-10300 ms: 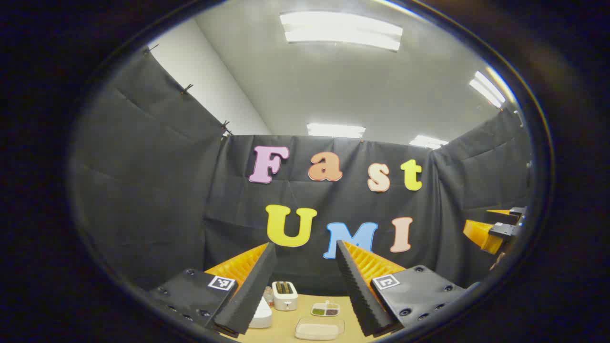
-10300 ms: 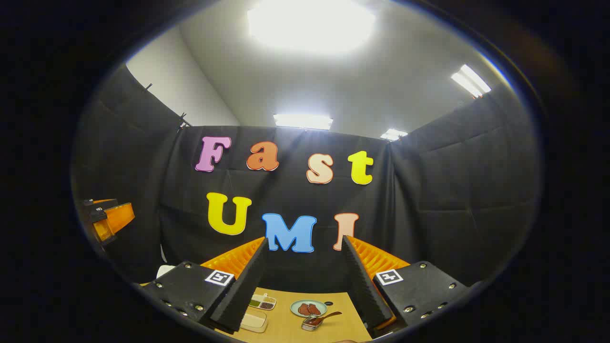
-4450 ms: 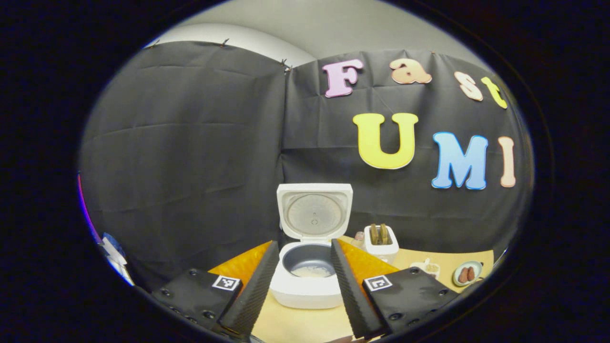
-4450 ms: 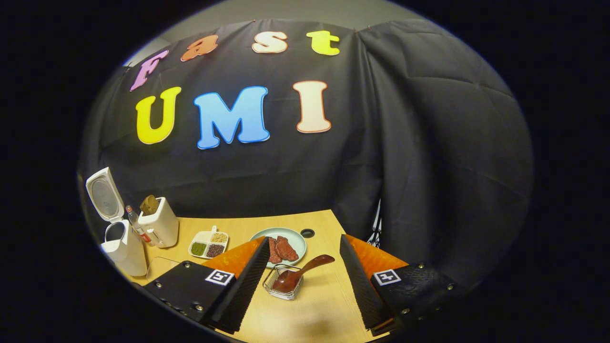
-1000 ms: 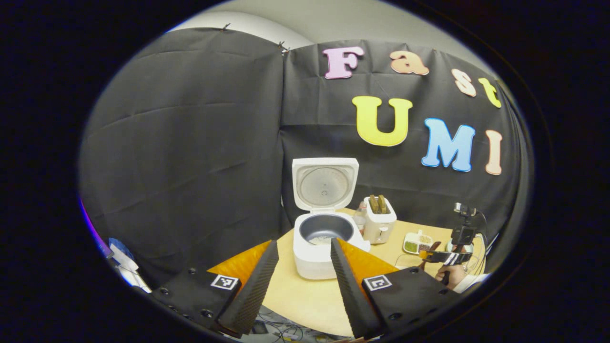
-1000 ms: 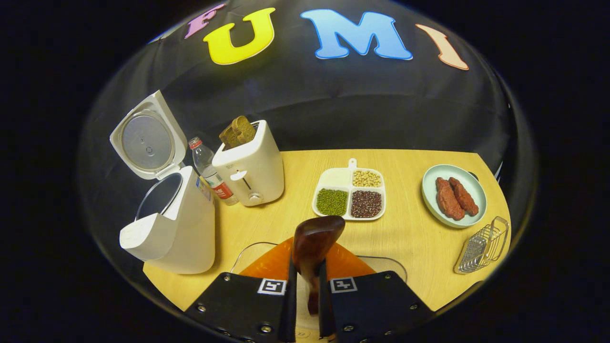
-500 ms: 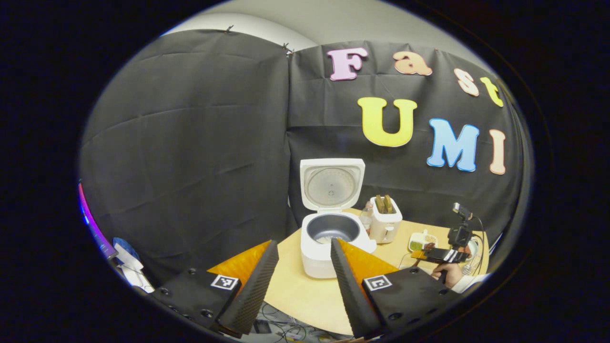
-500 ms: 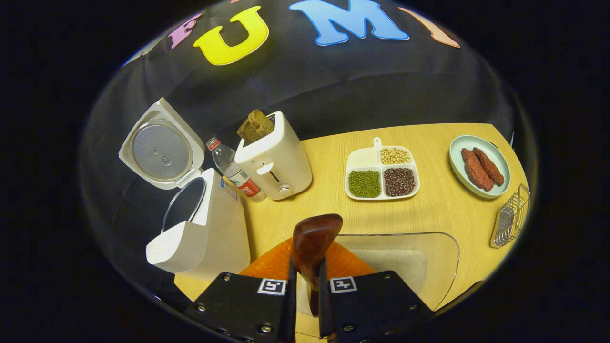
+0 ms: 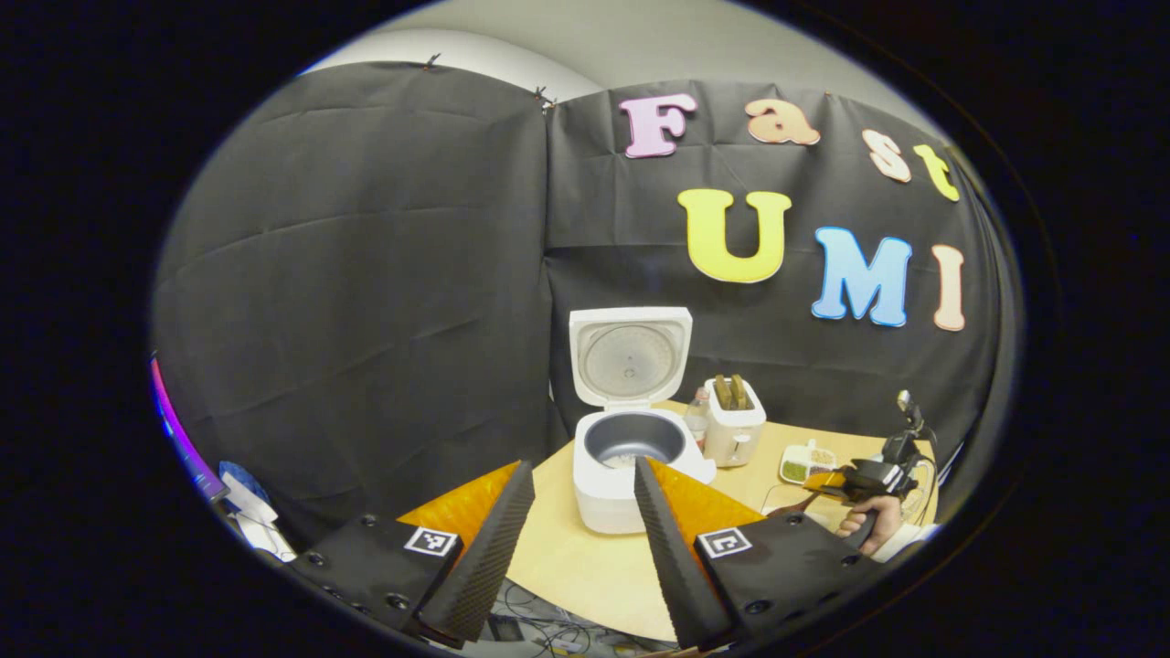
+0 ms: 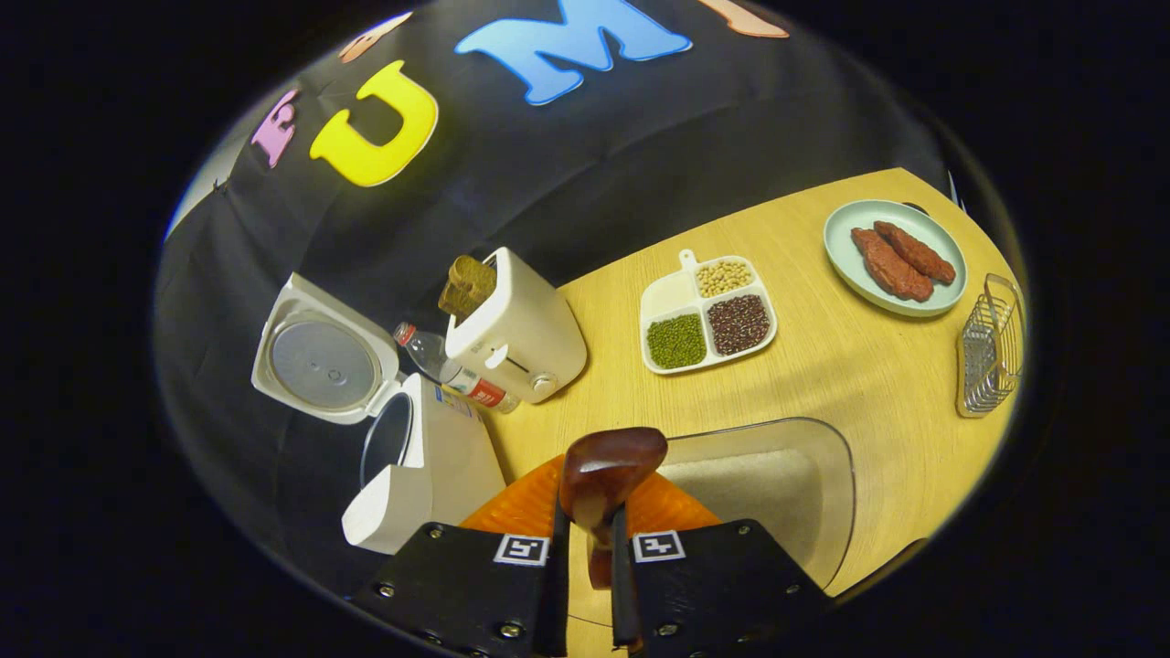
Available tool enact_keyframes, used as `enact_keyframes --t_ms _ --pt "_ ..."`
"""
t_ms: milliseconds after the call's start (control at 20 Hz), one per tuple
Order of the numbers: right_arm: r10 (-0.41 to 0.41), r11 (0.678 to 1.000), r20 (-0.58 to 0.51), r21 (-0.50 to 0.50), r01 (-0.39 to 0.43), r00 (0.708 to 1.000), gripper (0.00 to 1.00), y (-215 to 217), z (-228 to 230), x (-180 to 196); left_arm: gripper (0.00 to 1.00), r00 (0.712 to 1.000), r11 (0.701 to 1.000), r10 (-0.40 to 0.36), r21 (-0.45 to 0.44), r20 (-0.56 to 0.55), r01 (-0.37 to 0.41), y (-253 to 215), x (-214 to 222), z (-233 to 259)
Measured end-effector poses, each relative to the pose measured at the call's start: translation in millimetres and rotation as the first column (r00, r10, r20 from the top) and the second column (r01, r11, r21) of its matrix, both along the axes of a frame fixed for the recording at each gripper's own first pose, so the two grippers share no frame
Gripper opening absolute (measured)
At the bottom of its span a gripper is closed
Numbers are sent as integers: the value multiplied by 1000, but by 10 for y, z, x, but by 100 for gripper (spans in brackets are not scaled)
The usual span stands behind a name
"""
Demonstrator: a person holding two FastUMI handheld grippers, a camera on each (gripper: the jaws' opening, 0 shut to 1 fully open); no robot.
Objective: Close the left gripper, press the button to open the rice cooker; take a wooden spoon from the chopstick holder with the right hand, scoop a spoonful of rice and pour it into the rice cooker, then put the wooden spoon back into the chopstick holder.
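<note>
Wooden spoon (image 10: 603,475): one, clenched in my right gripper (image 10: 585,585) jaws. One rice cooker (image 9: 631,466) stands open. My left gripper (image 9: 576,548) jaws are released.

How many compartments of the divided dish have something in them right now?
4. In the divided dish: pale grains in the far-left compartment, yellowish beans far-right, green beans near-left, dark red beans near-right. None looks hidden.

Lighting's even and fairly bright from overhead on my end, soft shadows on the table (image 10: 823,366), heavy fisheye bending at the edges, everything reasonably sharp.
</note>
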State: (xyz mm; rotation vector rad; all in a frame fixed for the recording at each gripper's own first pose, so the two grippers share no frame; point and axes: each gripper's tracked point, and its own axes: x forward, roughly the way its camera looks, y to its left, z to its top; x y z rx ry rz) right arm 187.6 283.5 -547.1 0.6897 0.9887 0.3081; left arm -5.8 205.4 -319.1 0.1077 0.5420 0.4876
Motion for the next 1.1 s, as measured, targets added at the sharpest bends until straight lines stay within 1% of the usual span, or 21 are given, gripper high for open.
enact_keyframes --t_ms 50,100,150,200,250,400,450,500,600,700,850,950,1000,1100 --pt "-20 1000 -1 23 20 1000 19 -55 38 17 81 1000 1000 -6 3 -2 6 -20 17 4" --pt "-37 998 2 49 37 999 19 -101 93 26 86 1000 1000 -13 7 -5 13 -39 33 5" --pt "-49 996 6 72 48 999 19 -139 144 36 86 1000 1000 -19 8 -4 19 -57 54 17" --pt "-59 994 9 92 58 998 19 -168 194 31 80 1000 1000 -26 8 -3 26 -74 61 41" --pt "-71 991 10 113 70 997 19 -202 247 36 80 1000 999 -31 8 -2 31 -85 80 49" --pt "-104 980 15 174 100 994 19 -230 429 67 75 999 999 -40 3 -1 40 -122 110 42" --pt "-112 975 15 195 107 994 19 -222 497 80 75 999 999 -42 1 -1 42 -129 116 47" --pt "-119 969 11 221 113 993 19 -204 563 79 81 999 999 -44 2 0 44 -138 108 60" --pt "-133 950 1 285 127 991 19 -134 739 99 80 999 999 -45 12 3 45 -118 95 89" --pt "-143 925 -13 355 138 990 19 -39 919 132 80 999 999 -36 14 9 36 -79 63 125" --pt "-122 902 1 416 111 992 19 213 1210 180 79 1000 1000 -11 15 15 11 18 -23 164" --pt "-98 886 21 457 78 995 19 476 1447 216 79 1000 1000 10 16 23 -10 109 -89 196" --pt "-84 881 37 469 57 996 19 623 1551 241 79 999 1000 21 16 27 -22 146 -134 209" --pt "-47 886 85 464 2 995 19 940 1713 300 80 998 999 45 17 37 -45 226 -199 237"
